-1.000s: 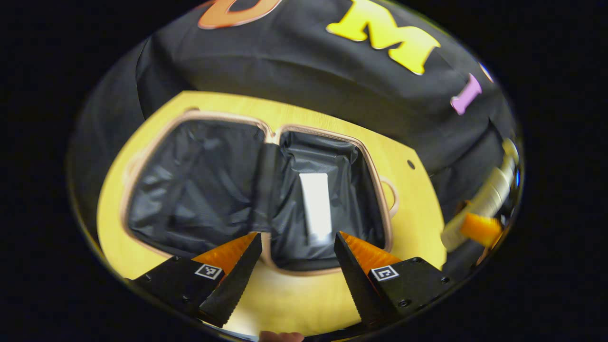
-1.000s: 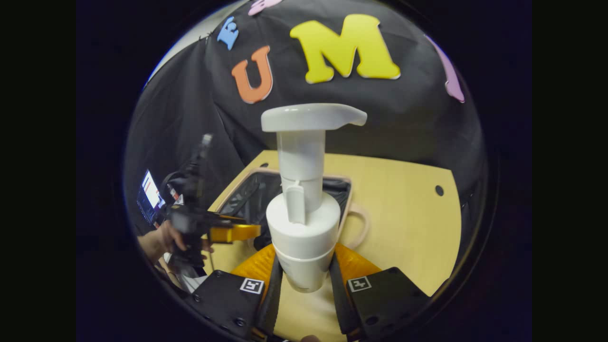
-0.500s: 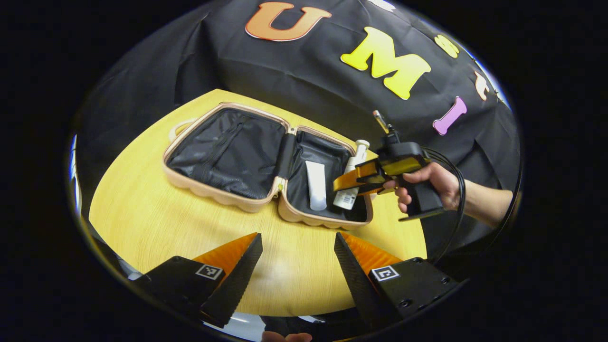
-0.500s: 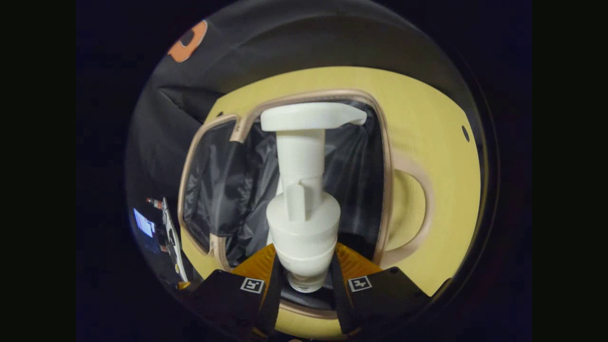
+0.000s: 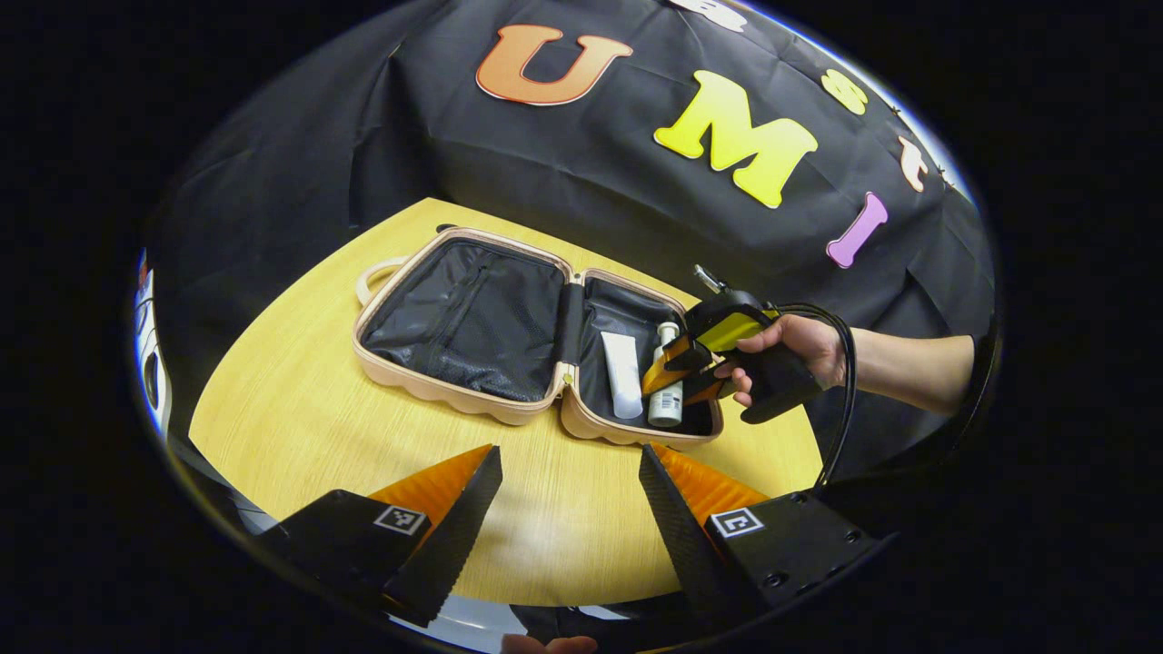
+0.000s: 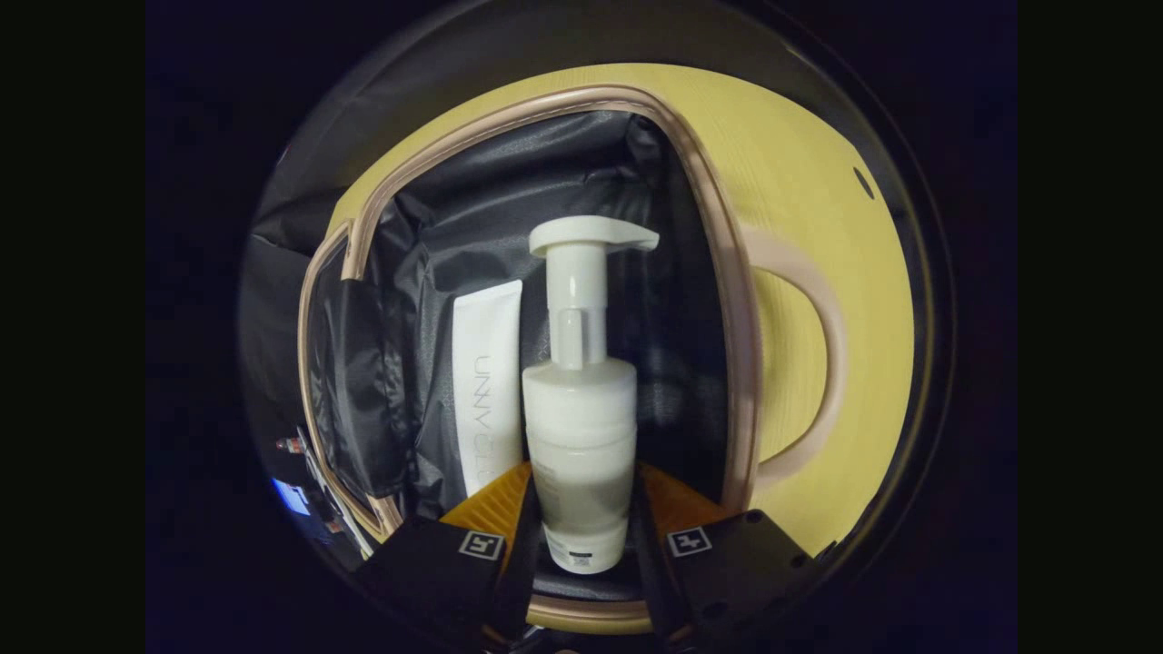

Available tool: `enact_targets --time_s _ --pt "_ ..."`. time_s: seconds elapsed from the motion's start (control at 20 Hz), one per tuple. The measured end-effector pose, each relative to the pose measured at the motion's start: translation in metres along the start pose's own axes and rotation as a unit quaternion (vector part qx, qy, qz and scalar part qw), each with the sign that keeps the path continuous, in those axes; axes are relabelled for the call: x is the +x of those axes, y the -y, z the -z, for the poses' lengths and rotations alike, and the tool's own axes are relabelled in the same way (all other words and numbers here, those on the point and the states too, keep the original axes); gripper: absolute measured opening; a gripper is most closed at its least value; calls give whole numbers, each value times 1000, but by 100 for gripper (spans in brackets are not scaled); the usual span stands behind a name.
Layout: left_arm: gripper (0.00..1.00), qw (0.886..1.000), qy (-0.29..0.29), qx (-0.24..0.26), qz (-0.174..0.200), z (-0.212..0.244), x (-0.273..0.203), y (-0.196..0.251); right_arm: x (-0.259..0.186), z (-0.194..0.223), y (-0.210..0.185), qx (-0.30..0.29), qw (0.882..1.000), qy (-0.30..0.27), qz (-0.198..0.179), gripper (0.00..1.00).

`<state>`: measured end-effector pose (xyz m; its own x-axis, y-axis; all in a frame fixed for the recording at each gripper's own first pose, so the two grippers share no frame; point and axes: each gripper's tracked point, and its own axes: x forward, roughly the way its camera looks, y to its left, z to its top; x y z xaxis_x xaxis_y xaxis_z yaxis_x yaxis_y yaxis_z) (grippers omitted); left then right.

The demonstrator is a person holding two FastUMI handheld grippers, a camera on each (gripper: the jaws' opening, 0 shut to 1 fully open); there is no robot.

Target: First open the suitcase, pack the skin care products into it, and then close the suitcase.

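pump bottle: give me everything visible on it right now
The pump bottle is white, plastic-looking, with a cylindrical body, a narrower neck and a flat pump head whose spout points right in the right gripper view. It lies lengthwise in the right half of the open suitcase, on the black lining, beside a white tube. The right gripper flanks its lower body; whether both fingers press on it is unclear. A small label sits near its base.

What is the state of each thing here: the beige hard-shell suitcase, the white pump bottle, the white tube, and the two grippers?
Beige hard-shell suitcase: open, both halves flat on the wooden table.
White pump bottle: inside the suitcase's handle-side half, between the fingers of the right gripper.
White tube: lying in the same half, beside the bottle.
Left gripper: open, empty, over the table.
Right gripper: shut on the bottle.
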<state>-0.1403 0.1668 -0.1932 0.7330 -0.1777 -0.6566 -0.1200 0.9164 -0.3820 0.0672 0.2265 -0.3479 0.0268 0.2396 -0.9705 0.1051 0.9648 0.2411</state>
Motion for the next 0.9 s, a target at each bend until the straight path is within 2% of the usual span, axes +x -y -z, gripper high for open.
enact_targets --time_s 0.25,0.35,0.4,0.5,0.55,0.6,0.75,0.9 --pt "98 1000 -1 -5 -13 -1 -1 -12 -15 -3 -8 4 1000 22 -19 54" --pt "98 1000 7 -1 -20 -6 -3 -17 -30 3 -12 14 999 33 -34 65" --pt "98 1000 14 4 -27 -11 -4 -22 -40 6 -12 15 998 42 -40 74" --pt "98 998 37 21 -52 -21 -1 -45 -67 12 -12 14 996 66 -62 80" --pt "98 996 50 22 -63 -28 0 -55 -84 15 -15 18 993 81 -82 80" --pt "98 995 65 19 -71 -36 0 -68 -102 18 -15 22 989 102 -101 75" --pt "98 986 153 9 -69 -78 -13 -96 -160 21 -7 -6 973 179 -148 80" --pt "97 973 228 -4 -43 -116 -27 -118 -208 25 23 -66 950 267 -144 80"
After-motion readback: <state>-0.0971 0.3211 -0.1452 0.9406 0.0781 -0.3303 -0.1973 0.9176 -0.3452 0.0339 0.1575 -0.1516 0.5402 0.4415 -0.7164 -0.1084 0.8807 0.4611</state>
